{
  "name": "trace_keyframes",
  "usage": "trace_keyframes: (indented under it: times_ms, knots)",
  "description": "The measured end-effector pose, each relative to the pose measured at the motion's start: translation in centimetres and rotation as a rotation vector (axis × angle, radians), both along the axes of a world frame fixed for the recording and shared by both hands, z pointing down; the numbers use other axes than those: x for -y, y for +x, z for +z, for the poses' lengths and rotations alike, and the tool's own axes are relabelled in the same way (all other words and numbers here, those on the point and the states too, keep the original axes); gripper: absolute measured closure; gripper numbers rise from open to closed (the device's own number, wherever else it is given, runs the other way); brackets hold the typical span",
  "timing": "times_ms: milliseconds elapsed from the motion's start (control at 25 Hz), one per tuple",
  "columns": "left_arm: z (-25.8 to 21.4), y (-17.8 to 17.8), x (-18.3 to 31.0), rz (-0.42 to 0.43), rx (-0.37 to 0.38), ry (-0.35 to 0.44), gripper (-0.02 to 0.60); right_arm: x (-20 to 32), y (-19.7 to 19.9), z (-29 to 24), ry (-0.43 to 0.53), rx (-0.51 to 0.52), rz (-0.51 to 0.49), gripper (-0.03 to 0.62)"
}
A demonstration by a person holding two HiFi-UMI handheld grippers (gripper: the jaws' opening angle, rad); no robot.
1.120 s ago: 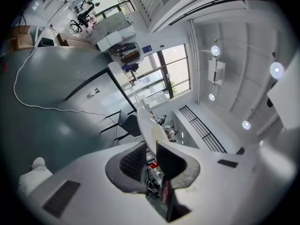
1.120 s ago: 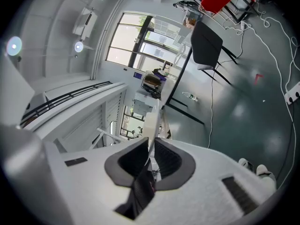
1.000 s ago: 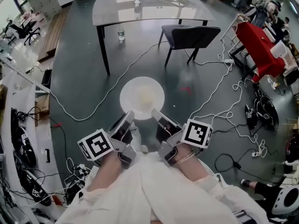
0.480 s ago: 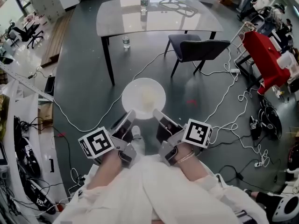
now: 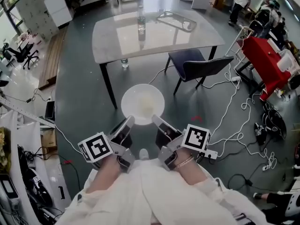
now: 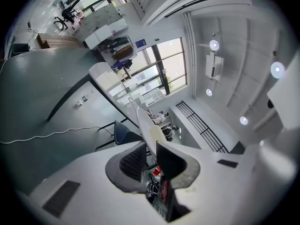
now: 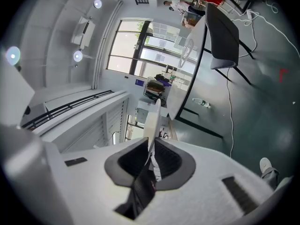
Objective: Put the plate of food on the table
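You've got the plate point(image 5: 143, 104) up in the air between both tools, level, out in front of you over the floor, short of the near edge of the surface point(image 5: 154, 32). It hasn't reached it yet. A grip on each side of the near rim looks like the right call: it holds the dish flat, so the pale food point(image 5: 146, 100) sits in the middle and doesn't slide.

Left tongs point(image 5: 127, 123): closed down on the plate's rim, the thin white edge pinched between the dark ribbed pads point(image 6: 133, 161). Right tongs point(image 5: 157, 122): same story, nearly together, the rim running straight up from between the pads point(image 7: 166, 161).

Ahead, the near part of the surface is bare; a bottle point(image 5: 141, 20) stands toward the far edge. A dark chair point(image 5: 201, 67) sits by the near right corner, and cables trail across the floor. My read: you're mid-carry, and setting the plate down is what's left.
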State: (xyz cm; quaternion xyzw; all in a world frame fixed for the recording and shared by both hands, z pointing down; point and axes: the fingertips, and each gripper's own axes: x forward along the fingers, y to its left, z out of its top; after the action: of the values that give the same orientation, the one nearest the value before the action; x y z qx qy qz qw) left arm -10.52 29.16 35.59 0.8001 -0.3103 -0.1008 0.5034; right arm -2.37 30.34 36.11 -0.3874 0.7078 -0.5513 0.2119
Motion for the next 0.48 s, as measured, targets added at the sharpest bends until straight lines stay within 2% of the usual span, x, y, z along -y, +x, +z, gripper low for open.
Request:
trace_keyframes:
  times_ms: [200,480]
  knots:
    - [-0.1,-0.1,4.0,0.035,-0.006,0.020,0.517,3.7,-0.2,0.1,-0.016,-0.005,0.044,0.579]
    - [1.2,0.0,6.9,0.035,-0.041,-0.021,0.517,6.4,-0.1,1.4,-0.072,0.032,0.060,0.579]
